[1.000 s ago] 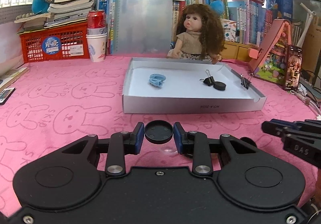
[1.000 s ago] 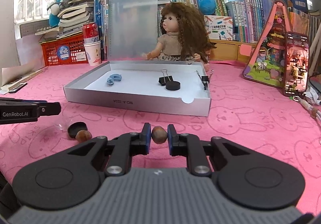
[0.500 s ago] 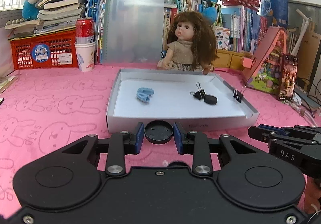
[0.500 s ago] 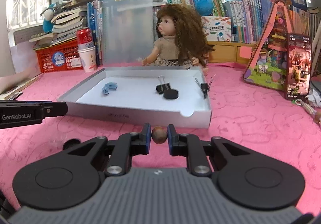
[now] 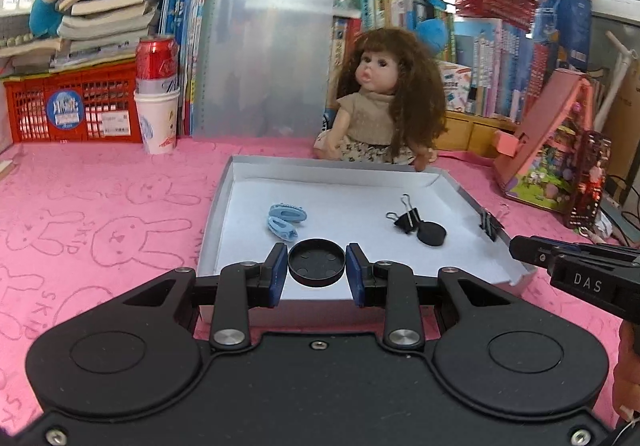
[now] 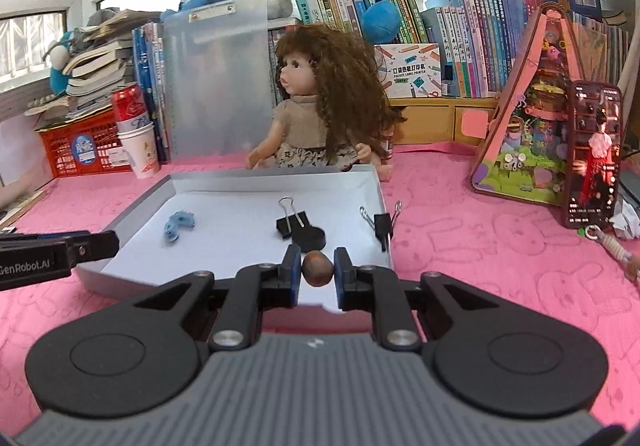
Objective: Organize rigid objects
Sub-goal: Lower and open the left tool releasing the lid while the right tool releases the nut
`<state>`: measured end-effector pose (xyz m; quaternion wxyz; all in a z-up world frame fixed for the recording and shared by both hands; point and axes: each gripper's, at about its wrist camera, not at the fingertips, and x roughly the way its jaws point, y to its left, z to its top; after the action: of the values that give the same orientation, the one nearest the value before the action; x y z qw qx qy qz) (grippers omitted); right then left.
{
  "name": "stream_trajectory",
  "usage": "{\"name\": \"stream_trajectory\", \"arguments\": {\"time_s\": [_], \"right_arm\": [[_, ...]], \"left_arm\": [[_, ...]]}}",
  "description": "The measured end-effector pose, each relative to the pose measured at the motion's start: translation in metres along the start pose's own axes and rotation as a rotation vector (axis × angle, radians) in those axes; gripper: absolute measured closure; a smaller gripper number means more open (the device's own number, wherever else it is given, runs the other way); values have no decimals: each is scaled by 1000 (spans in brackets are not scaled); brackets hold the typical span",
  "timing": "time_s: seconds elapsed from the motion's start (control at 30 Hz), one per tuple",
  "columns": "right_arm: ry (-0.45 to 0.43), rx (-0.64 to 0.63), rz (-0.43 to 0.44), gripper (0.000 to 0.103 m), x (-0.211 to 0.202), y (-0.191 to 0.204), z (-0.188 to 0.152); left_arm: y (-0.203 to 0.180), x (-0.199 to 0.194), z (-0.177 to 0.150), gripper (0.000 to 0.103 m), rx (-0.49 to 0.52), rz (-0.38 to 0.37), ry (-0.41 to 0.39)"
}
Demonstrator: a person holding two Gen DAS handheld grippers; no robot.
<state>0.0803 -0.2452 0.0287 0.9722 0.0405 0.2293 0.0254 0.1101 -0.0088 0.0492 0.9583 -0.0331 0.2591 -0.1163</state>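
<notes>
Gripping a round black cap (image 5: pixel 316 263) by its rim, the left gripper (image 5: pixel 316 266) had its blue-padded fingers (image 5: pixel 278 274) pressed to either side of it. The cap was shallow and matte, hollow side up, with small raised dots on its floor. It hung over the near edge of the grey tray (image 5: pixel 218 206), inside the front wall.

The right gripper (image 6: pixel 317 269) was clamped narrowly on a small brown nut (image 6: pixel 317 268), glossy, rounded and reddish toward its base, held over the tray's near wall (image 6: pixel 120 278) beside the notch in that wall.

Farther in, on the tray's pale floor, a light-blue hair clip (image 5: pixel 285 221) lay at ten o'clock from the cap. At two o'clock sat a black binder clip (image 5: pixel 407 218) with silver wire handles, touching a flat black disc (image 5: pixel 431 233). A second binder clip (image 5: pixel 490 224) was clipped on the tray's right wall.

Beyond the tray, at twelve o'clock, a curly-haired doll (image 5: pixel 386 102) sat on the pink bunny-print cloth (image 5: pixel 100 206). A frosted clipboard (image 5: pixel 266 54) leaned behind it at eleven o'clock, with a red can (image 5: pixel 156 58) standing in a paper cup (image 5: pixel 157 122) at ten o'clock.
</notes>
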Motion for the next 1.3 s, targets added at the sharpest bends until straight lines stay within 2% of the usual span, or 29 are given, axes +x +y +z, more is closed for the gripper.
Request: {"name": "stream_trajectory", "arguments": {"time_s": [0.6,1.3], "right_arm": [[89,-8,-21,82,57,-2,14],[146,2,-13,82,81,0,11]], "left_arm": [[17,64,11,73,-13,74,64],[13,88,6,73,-14,96,98]]}}
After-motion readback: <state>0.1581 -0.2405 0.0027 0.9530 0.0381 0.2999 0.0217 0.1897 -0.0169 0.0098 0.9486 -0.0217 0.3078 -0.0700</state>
